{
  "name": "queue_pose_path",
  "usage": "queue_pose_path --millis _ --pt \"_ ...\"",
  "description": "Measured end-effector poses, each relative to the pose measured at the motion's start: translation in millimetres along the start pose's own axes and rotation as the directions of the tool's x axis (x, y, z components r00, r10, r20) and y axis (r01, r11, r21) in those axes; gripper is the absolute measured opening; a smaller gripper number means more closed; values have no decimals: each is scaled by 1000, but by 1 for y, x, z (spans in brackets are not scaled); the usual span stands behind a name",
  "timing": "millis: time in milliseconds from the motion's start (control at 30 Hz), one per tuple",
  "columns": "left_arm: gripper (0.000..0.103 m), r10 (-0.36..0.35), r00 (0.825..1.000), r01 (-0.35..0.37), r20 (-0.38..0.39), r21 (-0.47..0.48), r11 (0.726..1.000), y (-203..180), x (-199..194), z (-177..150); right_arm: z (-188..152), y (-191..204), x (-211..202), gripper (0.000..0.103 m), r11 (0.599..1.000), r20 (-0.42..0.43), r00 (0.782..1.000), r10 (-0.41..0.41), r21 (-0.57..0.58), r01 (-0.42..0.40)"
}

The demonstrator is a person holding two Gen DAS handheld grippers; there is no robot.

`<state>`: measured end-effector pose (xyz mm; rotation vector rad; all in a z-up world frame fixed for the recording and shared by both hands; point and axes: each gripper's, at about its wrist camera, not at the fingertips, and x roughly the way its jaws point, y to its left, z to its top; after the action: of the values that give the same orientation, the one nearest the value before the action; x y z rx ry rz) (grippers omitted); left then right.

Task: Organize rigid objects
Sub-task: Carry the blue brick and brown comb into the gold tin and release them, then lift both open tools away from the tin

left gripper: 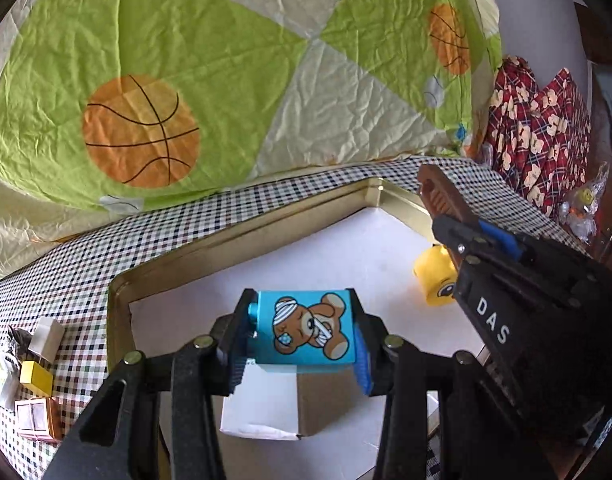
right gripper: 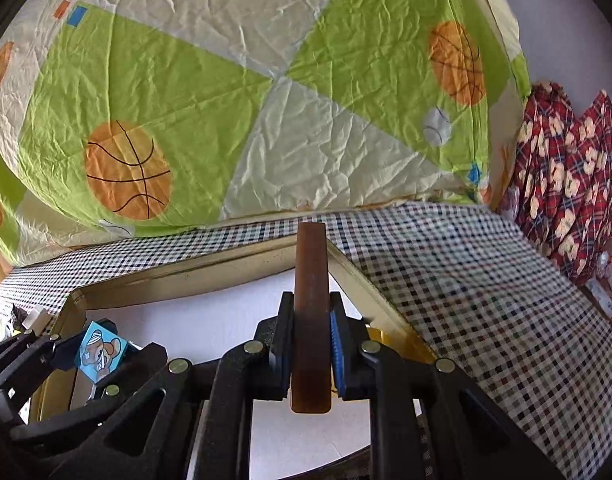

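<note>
My left gripper (left gripper: 302, 344) is closed on a blue block (left gripper: 306, 328) with a bandaged teddy bear picture on it. The blue pads (left gripper: 361, 364) press on both sides of the block, and a round stud sticks out of its left side. I hold it up over the gold tray (left gripper: 242, 236), which has white paper on its floor. Just under the block sits a small white and brown box (left gripper: 274, 408).

My right gripper (right gripper: 310, 354) is squeezed tight on a flat brown bar (right gripper: 310, 300). The bar sticks out past the fingers and points at the far corner of the tray (right gripper: 210, 268). In the left view this gripper (left gripper: 445, 216) comes in from the right side, up over the tray.

A yellow block (left gripper: 431, 280) with an eye drawn on it lies on the tray floor, partly hidden behind my right gripper.

The tray sits on a checked cloth (left gripper: 66, 276). To the left of the tray, on the cloth, are a few little boxes (left gripper: 36, 376). Behind it all is a big green and cream quilt (left gripper: 186, 60) with basketballs on it. At the far right is a red plaid cloth (left gripper: 541, 136) with bears on it.
</note>
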<state>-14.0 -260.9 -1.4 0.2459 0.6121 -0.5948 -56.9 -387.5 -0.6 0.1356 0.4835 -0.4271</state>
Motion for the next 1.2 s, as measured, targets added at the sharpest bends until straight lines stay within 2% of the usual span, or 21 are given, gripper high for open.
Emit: queue_pose_path --millis 133,300,600,633,667,700,733,767,800,833,900,1200 --pt "42 17 1000 -17 -14 35 999 -7 3 -3 -1 0 0 17 1000 -2 1000 3 4 -3" --pt "42 6 998 -4 -62 30 1000 -7 11 -7 -1 4 1 17 1000 -8 1000 12 -7 -12" --pt "42 14 998 -12 -59 34 999 -8 11 -7 -2 6 3 17 1000 -26 999 20 -6 -20" --pt "47 12 999 -10 -49 39 999 -9 9 -7 -2 6 3 18 1000 -25 1000 18 -4 -18" --pt "52 14 999 -12 -41 49 999 -10 8 -7 -2 6 2 24 1000 -24 1000 16 -2 -16" --pt "61 15 999 -14 -30 62 998 -12 7 -8 -2 5 2 38 1000 -22 1000 10 2 -10" --pt "73 23 1000 -22 -9 80 997 -15 4 -8 -3 5 1 48 1000 -18 1000 1 7 -1" --pt "78 34 999 -35 12 95 995 -17 1 -9 -3 4 -1 67 1000 -8 1000 -4 14 5" --pt "88 47 998 -50 33 111 993 -19 -2 -10 -3 2 -4 74 1000 11 1000 -4 26 4" --pt "98 55 997 -61 49 130 990 -22 -4 -10 -3 2 -6 74 999 24 1000 0 34 -1" --pt "102 64 996 -73 69 145 987 -24 -6 -9 -2 0 -9 74 999 39 999 9 43 -10" --pt "102 25 997 -30 79 70 997 -10 -10 -8 -2 -14 -14 75 992 80 997 -5 127 -5"
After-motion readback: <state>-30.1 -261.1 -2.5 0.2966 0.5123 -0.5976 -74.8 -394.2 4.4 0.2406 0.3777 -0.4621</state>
